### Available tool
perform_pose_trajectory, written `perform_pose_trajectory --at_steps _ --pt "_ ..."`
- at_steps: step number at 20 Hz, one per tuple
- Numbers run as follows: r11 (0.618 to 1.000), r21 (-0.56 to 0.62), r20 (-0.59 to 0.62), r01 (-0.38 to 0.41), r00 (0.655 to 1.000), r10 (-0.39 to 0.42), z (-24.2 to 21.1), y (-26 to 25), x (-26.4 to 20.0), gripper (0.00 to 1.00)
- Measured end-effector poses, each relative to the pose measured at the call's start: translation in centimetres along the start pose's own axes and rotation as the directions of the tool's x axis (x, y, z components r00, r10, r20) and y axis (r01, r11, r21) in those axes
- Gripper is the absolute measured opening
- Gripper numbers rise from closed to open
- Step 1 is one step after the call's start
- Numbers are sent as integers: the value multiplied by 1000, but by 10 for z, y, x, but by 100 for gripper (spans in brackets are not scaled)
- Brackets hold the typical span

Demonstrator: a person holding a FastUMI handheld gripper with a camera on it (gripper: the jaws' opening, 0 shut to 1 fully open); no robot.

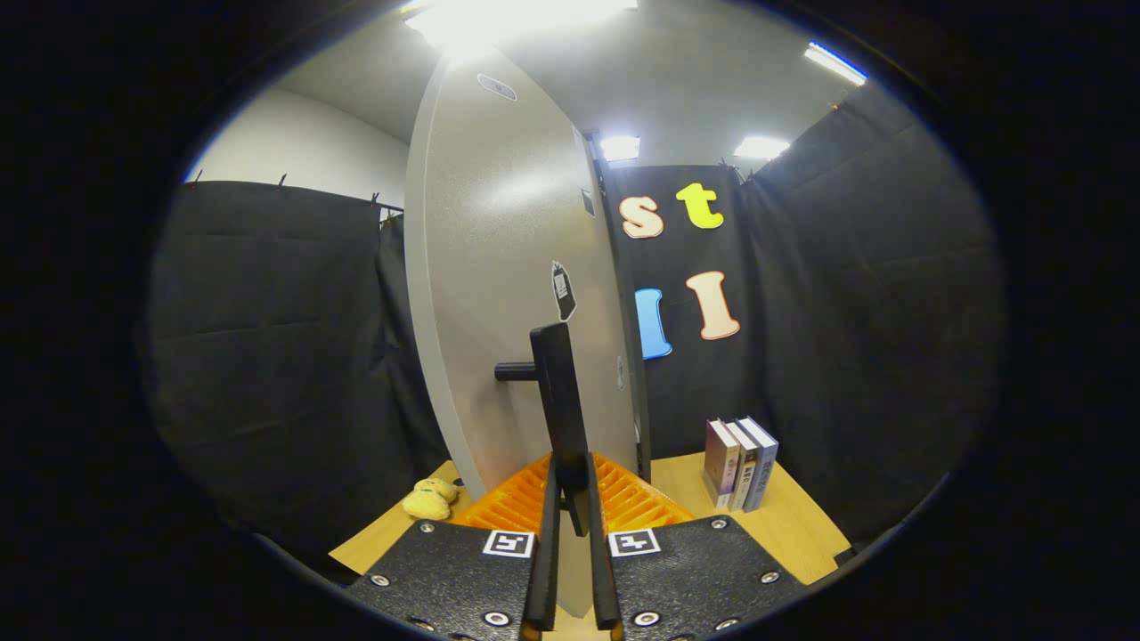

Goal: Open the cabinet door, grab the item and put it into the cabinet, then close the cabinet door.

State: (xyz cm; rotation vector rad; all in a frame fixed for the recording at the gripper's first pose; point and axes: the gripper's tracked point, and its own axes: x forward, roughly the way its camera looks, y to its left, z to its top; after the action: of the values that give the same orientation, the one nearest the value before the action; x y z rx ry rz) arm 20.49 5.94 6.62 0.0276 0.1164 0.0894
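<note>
Gripper fingers clamped on cabinet door handle, books beside

A pale grey cabinet door with a faint speckled sheen carries a black bar handle and a small black-and-white sticker. On the light, wood-toned worktop, a soft yellow item lies beside the door. Three books stand with spines in dark maroon, white and grey-blue. The gripper, its fingers closed on the handle's lower end, shows black textured plates with silver screws, each bearing a black-and-white square marker, over bright orange ribbed surfaces. White ceiling lights glow above.
</note>
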Motion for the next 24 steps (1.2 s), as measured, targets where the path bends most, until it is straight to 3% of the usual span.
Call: perform_pose_trajectory --at_steps 7,12,16,18,20,23,24 --pt "981 -105 54 163 986 -158 6 -50 -4 13" --pt "963 -80 79 258 965 -251 6 -72 -13 10" --pt "966 -93 118 241 966 -230 8 -63 -24 12" --pt "951 -133 157 278 954 -257 9 -59 -37 14" --pt "963 -128 186 237 959 -212 7 -35 -49 22" --pt "978 -112 221 179 963 -151 -11 3 -54 41" --pt "980 -105 230 168 963 -140 -17 13 -52 57"
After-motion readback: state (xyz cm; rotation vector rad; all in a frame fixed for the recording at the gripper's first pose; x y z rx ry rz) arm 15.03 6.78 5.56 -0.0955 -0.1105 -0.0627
